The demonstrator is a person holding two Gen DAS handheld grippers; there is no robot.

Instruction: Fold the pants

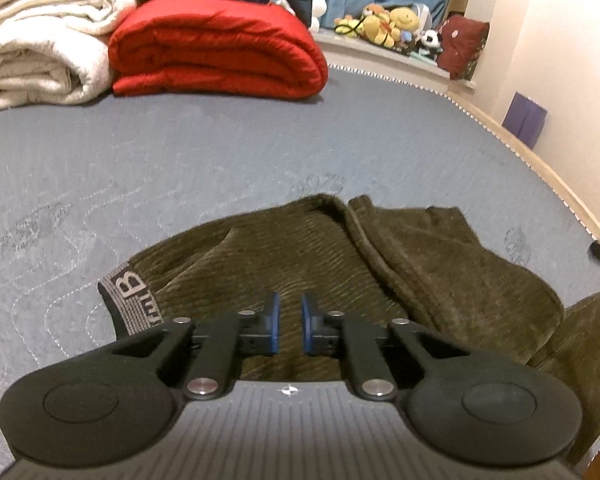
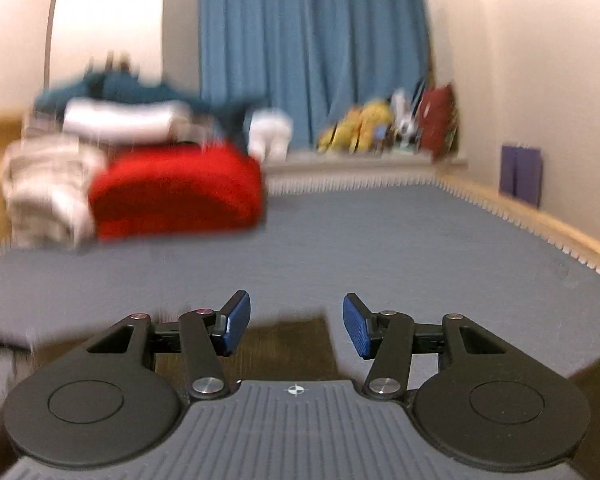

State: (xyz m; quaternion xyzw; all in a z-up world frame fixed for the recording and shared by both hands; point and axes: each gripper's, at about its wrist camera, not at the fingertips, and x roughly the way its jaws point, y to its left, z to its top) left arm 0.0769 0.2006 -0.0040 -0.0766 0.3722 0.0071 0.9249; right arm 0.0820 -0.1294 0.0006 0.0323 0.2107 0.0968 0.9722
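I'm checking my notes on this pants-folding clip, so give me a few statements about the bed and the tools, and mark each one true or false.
1. The pants lie on the grey mattress. True.
2. In the left wrist view, the folded red quilt sits to the right of the white blanket. True.
3. The curtain is green. False: it is blue.
4. The right tool is clamped on the pants. False: its jaws stand apart with nothing between them.
5. The stuffed toys are piled on the mattress beside the pants. False: they sit on the ledge by the curtain, beyond the far edge of the mattress.
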